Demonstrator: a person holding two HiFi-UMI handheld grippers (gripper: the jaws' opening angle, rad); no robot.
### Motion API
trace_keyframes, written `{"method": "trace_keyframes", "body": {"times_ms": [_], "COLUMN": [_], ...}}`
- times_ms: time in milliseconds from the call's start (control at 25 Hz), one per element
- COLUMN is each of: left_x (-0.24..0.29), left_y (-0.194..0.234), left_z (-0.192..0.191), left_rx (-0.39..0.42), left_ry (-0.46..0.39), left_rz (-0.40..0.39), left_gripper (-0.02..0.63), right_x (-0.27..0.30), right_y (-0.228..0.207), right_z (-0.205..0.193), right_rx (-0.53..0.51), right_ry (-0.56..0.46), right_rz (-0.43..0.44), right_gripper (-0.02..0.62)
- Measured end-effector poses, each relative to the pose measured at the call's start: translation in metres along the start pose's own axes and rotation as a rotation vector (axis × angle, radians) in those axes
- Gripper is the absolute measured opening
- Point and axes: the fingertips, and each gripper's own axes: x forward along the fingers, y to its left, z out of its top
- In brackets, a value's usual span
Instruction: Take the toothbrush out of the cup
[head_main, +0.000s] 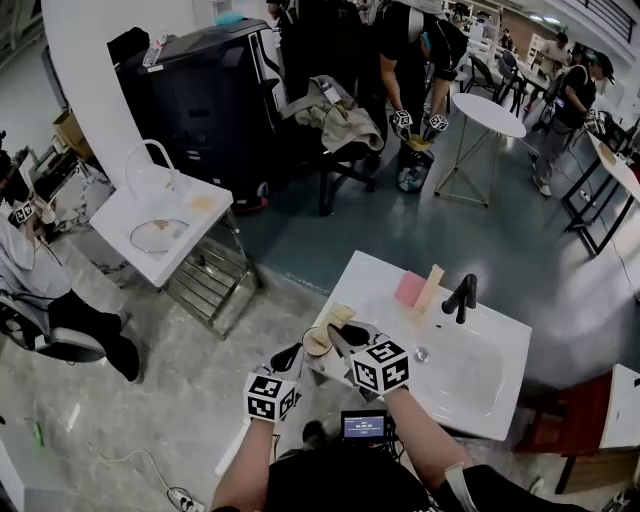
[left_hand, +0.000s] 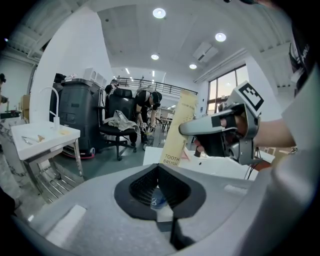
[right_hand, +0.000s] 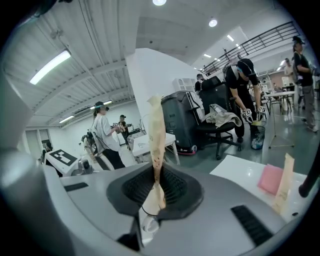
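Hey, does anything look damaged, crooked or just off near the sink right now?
The toothbrush packet pinched in the right tongs looks crumpled and twisted just above the grip, with brownish specks on the paper. Nothing else stands out.

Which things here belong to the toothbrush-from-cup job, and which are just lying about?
Job: wrapped toothbrush, gripped in right tool; cup, in left tool.
Lying about: pink pad, spare beige packet, black faucet, all on the sink counter.

White sink counter (head_main: 375, 290) with black faucet (head_main: 462, 296), pink pad (head_main: 410, 290), tan packet (head_main: 432, 287)
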Motion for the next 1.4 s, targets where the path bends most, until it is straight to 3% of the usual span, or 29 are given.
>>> {"method": "trace_keyframes", "body": {"times_ms": [280, 560, 920, 1400], "left_x": [0.010, 0.023, 0.034, 0.038], "left_y": [-0.014, -0.026, -0.036, -0.038], "left_z": [0.007, 0.012, 0.006, -0.007], "left_rx": [0.027, 0.049, 0.036, 0.022], "left_ry": [-0.003, 0.002, 0.024, 0.053], "left_rz": [-0.041, -0.085, -0.122, -0.132], "left_gripper": [0.011, 0.011, 0.011, 0.011], "right_x": [-0.021, -0.044, -0.060, -0.065], "right_y": [-0.011, -0.039, -0.063, -0.071], "right_z": [0.024, 0.030, 0.001, -0.050], "right_rx": [0.060, 0.080, 0.081, 0.131], "right_ry": [-0.081, -0.118, -0.060, 0.020], "right_rz": [-0.011, -0.097, -0.202, -0.251], "right_gripper": [0.041, 0.041, 0.040, 0.039]}}
